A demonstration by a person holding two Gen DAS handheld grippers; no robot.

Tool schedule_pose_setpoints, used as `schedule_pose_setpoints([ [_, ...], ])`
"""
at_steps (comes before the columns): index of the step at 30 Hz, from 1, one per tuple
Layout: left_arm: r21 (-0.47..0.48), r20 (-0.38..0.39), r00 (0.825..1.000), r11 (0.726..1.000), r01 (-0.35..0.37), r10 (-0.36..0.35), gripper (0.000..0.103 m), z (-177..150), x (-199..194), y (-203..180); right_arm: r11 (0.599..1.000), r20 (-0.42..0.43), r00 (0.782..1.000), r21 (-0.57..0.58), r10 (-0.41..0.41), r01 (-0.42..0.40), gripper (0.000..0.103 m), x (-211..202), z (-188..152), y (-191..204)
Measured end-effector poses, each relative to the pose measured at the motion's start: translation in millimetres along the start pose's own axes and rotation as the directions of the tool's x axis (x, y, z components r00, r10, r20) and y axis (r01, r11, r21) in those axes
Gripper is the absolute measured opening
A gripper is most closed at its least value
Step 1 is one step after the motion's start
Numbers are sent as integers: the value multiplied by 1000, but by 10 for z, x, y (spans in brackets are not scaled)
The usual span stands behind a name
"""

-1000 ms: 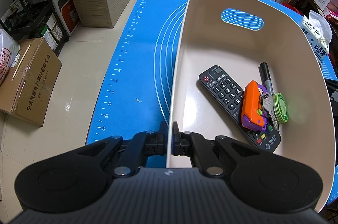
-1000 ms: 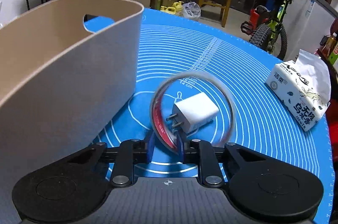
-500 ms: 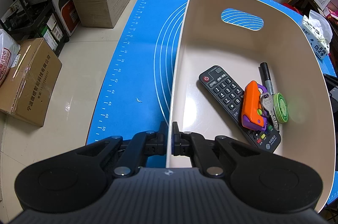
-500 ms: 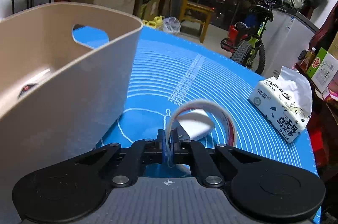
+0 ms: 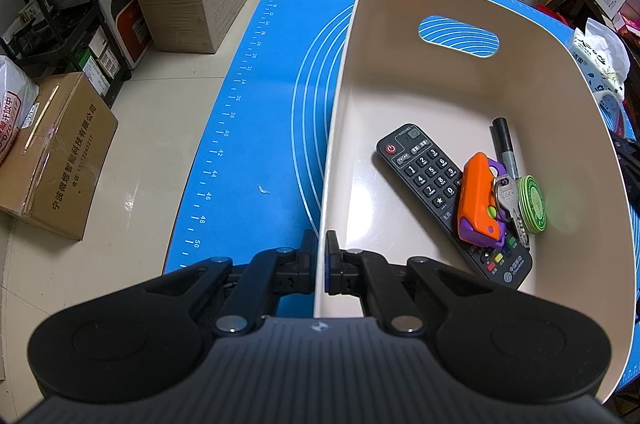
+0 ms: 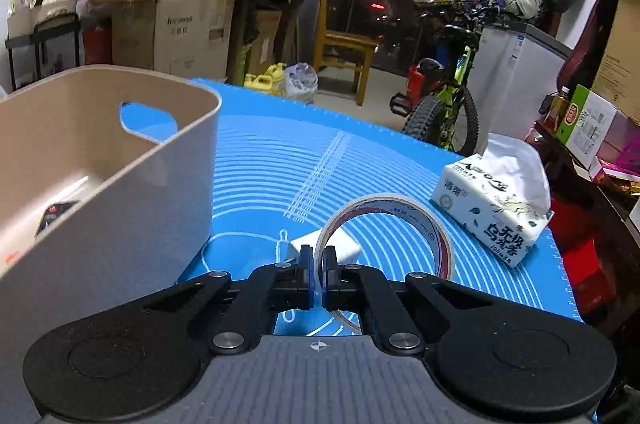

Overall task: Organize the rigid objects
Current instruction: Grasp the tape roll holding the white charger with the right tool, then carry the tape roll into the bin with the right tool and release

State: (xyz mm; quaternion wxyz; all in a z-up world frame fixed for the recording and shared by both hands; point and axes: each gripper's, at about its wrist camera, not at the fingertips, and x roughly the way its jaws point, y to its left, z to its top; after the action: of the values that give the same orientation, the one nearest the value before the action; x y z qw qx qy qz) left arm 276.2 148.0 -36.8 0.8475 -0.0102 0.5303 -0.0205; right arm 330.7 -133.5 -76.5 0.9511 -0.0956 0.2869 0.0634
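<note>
My left gripper (image 5: pixel 320 256) is shut on the near rim of the beige bin (image 5: pixel 560 84). Inside the bin lie a black remote (image 5: pixel 424 176), an orange and purple toy (image 5: pixel 476 200), a key (image 5: pixel 506 196), a green disc (image 5: pixel 532 204) and a black marker (image 5: pixel 504 144). My right gripper (image 6: pixel 319 274) is shut on a roll of clear tape (image 6: pixel 432 236) and holds it above the blue mat (image 6: pixel 272 168). A white charger plug (image 6: pixel 344 244) lies on the mat behind the tape. The bin (image 6: pixel 120 192) stands to the left of the right gripper.
A tissue pack (image 6: pixel 496 208) lies on the mat at the right, also seen in the left wrist view (image 5: pixel 600 60). Cardboard boxes (image 5: pixel 52 152) and a rack (image 5: pixel 60 8) stand on the floor left of the table. A bicycle (image 6: pixel 444 104) stands beyond the table.
My right gripper has closed on the tape roll and lifted it off the mat, leaving the charger plug lying there. The left gripper and bin have not moved.
</note>
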Motion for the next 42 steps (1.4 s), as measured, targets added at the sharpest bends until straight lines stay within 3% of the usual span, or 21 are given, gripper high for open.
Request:
schedule_pose_setpoints([
  [11,0,0,1000,1000,0,0,5,1,-6,-10,998,116,992,15,55,-57,15,-529,297,30],
  [20,1,1,1000,1000,-3,3,5,3,-12,-18,969,181,954,-102,241,-225,15,-844,650,432],
  [27,1,1,1000,1000,-3,3,5,2,-10,-23,920,99,929,-210,358,-332,15,-720,703,855],
  [32,1,1,1000,1000,-3,3,5,3,-10,-24,876,-25,910,-261,413,-405,15,-544,604,1136],
  [37,1,1,1000,1000,-4,4,5,3,-10,-24,852,-152,896,-279,417,-443,16,-382,546,1306],
  [42,1,1,1000,1000,-4,4,5,3,-10,-24,861,-175,896,-254,408,-442,21,-354,514,1280],
])
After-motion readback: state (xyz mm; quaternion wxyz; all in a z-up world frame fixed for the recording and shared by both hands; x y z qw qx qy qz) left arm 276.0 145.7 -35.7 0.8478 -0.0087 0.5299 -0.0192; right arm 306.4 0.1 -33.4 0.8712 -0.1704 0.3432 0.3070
